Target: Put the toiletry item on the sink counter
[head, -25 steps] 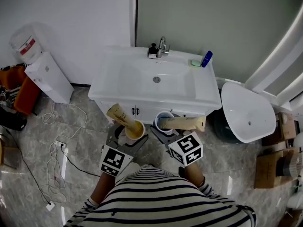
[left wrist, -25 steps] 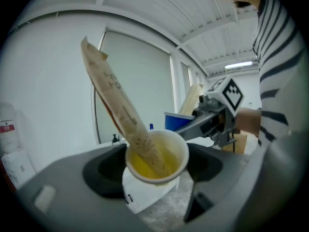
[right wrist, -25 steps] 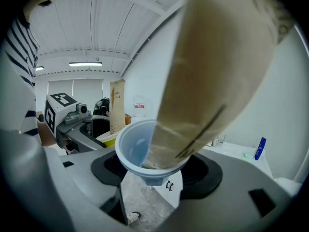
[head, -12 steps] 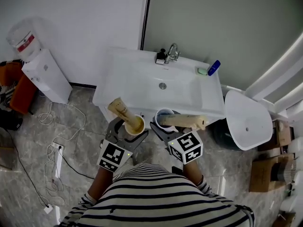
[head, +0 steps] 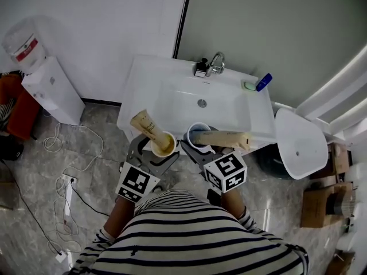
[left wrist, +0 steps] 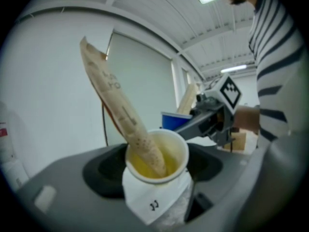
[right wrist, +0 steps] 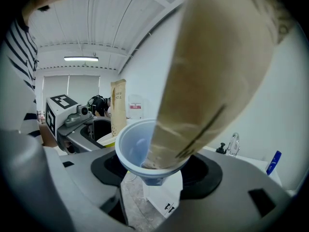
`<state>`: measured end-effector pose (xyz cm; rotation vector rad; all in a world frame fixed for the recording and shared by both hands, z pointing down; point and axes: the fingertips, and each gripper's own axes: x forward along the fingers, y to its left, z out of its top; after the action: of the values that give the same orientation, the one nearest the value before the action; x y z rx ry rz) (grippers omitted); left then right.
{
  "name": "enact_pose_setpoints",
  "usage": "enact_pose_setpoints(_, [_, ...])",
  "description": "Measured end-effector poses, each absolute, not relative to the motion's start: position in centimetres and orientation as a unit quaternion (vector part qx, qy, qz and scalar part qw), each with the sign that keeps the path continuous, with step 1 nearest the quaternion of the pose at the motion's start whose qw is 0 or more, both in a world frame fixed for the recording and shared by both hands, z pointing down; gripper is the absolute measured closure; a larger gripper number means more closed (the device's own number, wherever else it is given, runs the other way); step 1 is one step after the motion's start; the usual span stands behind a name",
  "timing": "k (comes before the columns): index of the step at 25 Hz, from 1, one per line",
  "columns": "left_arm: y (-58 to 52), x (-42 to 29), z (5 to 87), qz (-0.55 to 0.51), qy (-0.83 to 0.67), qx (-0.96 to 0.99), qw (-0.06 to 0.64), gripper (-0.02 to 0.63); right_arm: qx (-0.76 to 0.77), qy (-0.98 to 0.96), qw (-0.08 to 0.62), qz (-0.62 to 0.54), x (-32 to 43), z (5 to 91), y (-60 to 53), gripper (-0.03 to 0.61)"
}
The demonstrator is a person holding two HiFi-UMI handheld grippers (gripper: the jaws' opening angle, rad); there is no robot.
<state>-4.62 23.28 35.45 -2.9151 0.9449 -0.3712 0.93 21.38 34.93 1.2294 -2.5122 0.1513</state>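
My left gripper (head: 162, 149) is shut on a yellow cup (head: 163, 144) with a beige tube (head: 145, 127) leaning out of it to the left. In the left gripper view the yellow cup (left wrist: 157, 158) sits between the jaws and the tube (left wrist: 120, 115) slants up and left. My right gripper (head: 198, 146) is shut on a blue cup (head: 198, 135) that carries a second beige tube (head: 225, 138), tipped to the right. The right gripper view is filled by that blue cup (right wrist: 140, 153) and its tube (right wrist: 212, 76). Both cups hang just in front of the white sink counter (head: 143, 85).
On the counter's back edge stand a faucet (head: 217, 62), a black dispenser (head: 201, 68), a green soap (head: 249, 86) and a blue bottle (head: 263, 82). A water dispenser (head: 49, 87) stands left, a white oval fixture (head: 301, 145) right. Cables (head: 63, 179) lie on the floor.
Both grippers, with their cups, have come a little closer to the sink's front edge. The grips and the tubes' lean look the same.
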Motion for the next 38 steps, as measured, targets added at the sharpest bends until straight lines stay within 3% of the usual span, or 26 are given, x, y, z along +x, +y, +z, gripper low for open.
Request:
enact_pose_setpoints(15, [14.2,-5.7,36.6,-0.127,0.310,-0.942,0.018,0.244,0.408,-0.893,0.180,0.061,-1.3,36.2,11.3,0.279])
enact_pose_setpoints(38, [-9.7,-0.8,35.8,-0.144,0.310,-0.939,0.034,0.244,0.417,-0.890,0.161,0.086,4.9,37.0,-11.7,0.278])
